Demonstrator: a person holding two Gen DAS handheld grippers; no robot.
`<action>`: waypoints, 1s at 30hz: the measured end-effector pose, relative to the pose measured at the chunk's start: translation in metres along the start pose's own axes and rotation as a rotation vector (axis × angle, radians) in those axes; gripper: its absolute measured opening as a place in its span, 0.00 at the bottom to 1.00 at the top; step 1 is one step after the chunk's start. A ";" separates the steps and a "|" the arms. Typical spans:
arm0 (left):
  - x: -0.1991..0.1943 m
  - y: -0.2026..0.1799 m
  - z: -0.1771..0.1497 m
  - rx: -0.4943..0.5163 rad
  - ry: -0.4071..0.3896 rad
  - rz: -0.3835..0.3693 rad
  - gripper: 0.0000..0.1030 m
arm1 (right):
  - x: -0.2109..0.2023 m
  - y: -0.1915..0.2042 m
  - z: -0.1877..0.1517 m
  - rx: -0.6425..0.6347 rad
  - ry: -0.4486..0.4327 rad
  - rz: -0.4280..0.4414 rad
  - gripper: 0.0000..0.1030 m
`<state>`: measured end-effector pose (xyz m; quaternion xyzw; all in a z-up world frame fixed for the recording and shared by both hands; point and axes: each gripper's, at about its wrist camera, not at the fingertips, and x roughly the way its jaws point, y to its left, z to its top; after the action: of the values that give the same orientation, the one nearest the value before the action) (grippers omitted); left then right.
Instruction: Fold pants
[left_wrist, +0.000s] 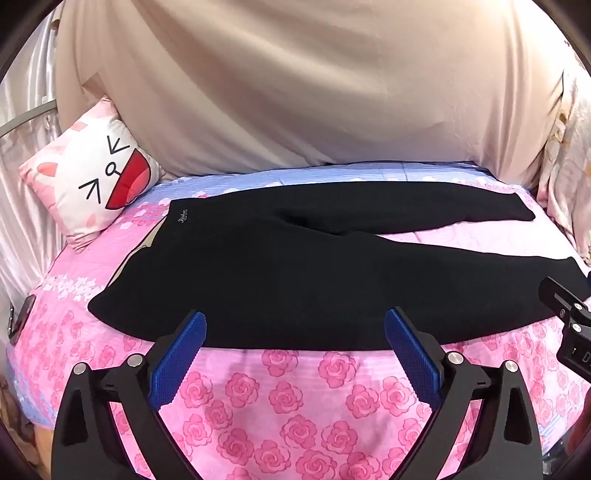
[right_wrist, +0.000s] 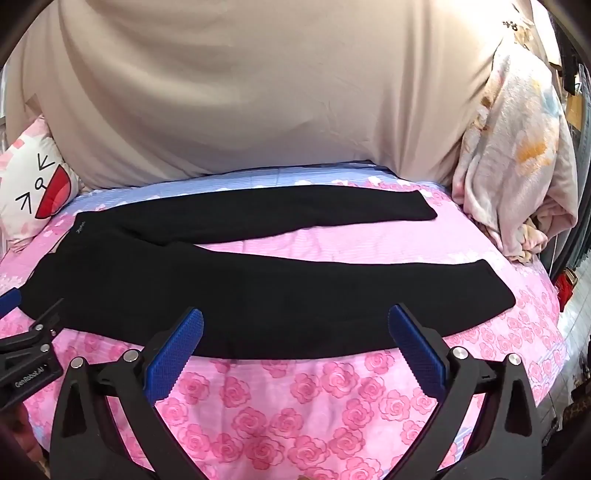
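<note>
The black pants (left_wrist: 295, 280) lie flat across the middle of the rose-print bedspread (left_wrist: 288, 402), waistband toward nine o'clock, both legs spread toward three o'clock; a small waistband logo is too tiny to read. The left gripper (left_wrist: 295, 321) and right gripper (right_wrist: 295, 319) hover at six o'clock with jaws wide, nothing between them. At ten o'clock a cartoon pillow (left_wrist: 92, 177) leans, cut off in the right view. A beige sheet (left_wrist: 295, 85) hides whatever stands behind.

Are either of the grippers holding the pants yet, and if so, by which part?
Nothing is held. The left gripper and right gripper are both open above the near edge of the black pants, which lie flat.
</note>
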<state>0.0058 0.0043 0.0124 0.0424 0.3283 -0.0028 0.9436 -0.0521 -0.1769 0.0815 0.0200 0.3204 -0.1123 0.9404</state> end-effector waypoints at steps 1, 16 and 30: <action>0.000 0.001 0.000 -0.005 -0.001 0.004 0.92 | 0.000 0.002 0.001 -0.002 0.000 0.001 0.95; 0.000 0.005 -0.001 -0.017 -0.009 0.003 0.92 | -0.002 0.008 0.006 -0.007 -0.007 0.002 0.95; 0.001 0.003 -0.001 -0.019 -0.006 0.014 0.92 | 0.000 0.012 0.005 -0.009 -0.005 0.006 0.95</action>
<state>0.0060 0.0078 0.0116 0.0359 0.3250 0.0068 0.9450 -0.0465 -0.1657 0.0848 0.0163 0.3183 -0.1079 0.9417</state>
